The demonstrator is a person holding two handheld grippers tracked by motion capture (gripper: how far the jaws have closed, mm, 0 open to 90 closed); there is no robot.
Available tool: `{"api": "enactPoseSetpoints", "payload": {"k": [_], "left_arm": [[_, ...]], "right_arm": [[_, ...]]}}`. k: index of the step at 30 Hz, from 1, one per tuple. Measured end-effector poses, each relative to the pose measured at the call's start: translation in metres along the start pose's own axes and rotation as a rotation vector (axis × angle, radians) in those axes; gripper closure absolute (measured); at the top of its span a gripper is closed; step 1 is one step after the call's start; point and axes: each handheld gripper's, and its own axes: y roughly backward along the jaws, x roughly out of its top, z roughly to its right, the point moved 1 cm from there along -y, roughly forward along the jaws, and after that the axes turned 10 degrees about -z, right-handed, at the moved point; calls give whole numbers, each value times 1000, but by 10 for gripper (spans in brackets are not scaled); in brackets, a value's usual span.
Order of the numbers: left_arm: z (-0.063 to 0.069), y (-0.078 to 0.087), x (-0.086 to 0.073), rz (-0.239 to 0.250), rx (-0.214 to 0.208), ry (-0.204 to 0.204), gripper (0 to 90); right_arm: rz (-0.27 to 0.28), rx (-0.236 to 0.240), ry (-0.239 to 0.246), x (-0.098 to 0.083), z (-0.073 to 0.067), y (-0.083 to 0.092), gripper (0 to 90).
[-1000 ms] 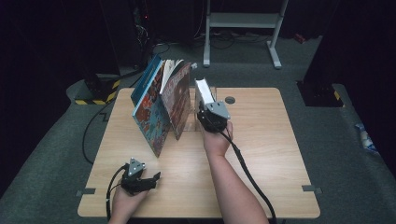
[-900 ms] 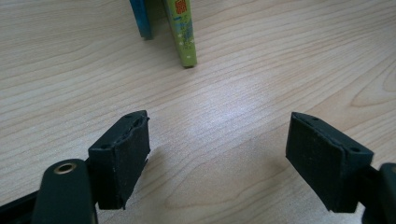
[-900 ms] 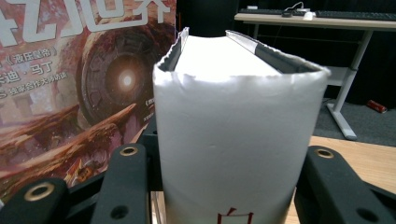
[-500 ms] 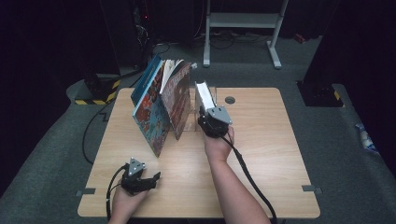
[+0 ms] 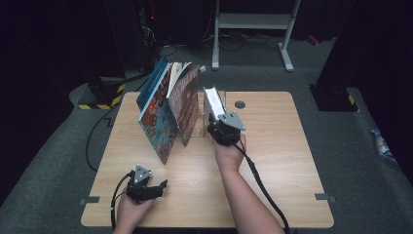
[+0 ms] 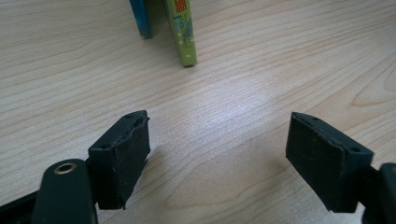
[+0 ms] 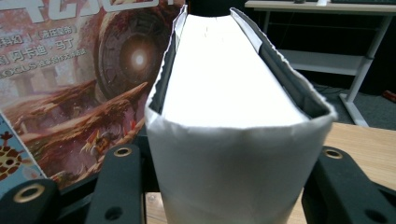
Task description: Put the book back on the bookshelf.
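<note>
A thick white-wrapped book (image 5: 213,101) (image 7: 224,93) stands on edge on the wooden table (image 5: 272,161), right of a row of leaning picture books. My right gripper (image 5: 214,126) (image 7: 231,186) has its jaws on either side of the book's near end. They have just been opening, but the pads still touch its cover. My left gripper (image 5: 163,184) (image 6: 217,154) rests open near the table's front left, with bare wood between its jaws. The row's blue-covered book (image 5: 158,122) and red-brown one (image 5: 187,105) (image 7: 84,70) tilt leftward.
A clear stand (image 5: 200,124) sits between the leaning books and the white book. A cable hole (image 5: 239,104) lies right of the white book. In the left gripper view, a green spine (image 6: 182,32) and a blue one (image 6: 140,16) stand ahead. A metal frame (image 5: 253,22) stands beyond the table.
The right hand and white book have barely shifted, and the book stands slightly more upright. The left gripper has stayed in place.
</note>
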Motion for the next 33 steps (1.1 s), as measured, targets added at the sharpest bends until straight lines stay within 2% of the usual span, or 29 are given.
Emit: {"api": "enactPoseSetpoints", "payload": {"k": [5, 15, 19, 26, 29, 33], "left_arm": [[0, 0, 0, 0, 0, -1, 218], [0, 0, 0, -1, -3, -2, 218], [0, 0, 0, 0, -2, -1, 218], [0, 0, 0, 1, -4, 1, 218], [-1, 0, 0, 3, -4, 3, 218], [-2, 0, 0, 4, -10, 1, 218]], "right_arm": [[-1, 24, 7, 2, 2, 4, 461], [5, 28, 22, 7, 4, 14, 459], [-9, 31, 22, 9, 4, 15, 476], [-18, 6, 17, 11, 5, 16, 532], [-16, -3, 35, 15, 3, 14, 534], [-8, -49, 33, 22, -4, 9, 536]]}}
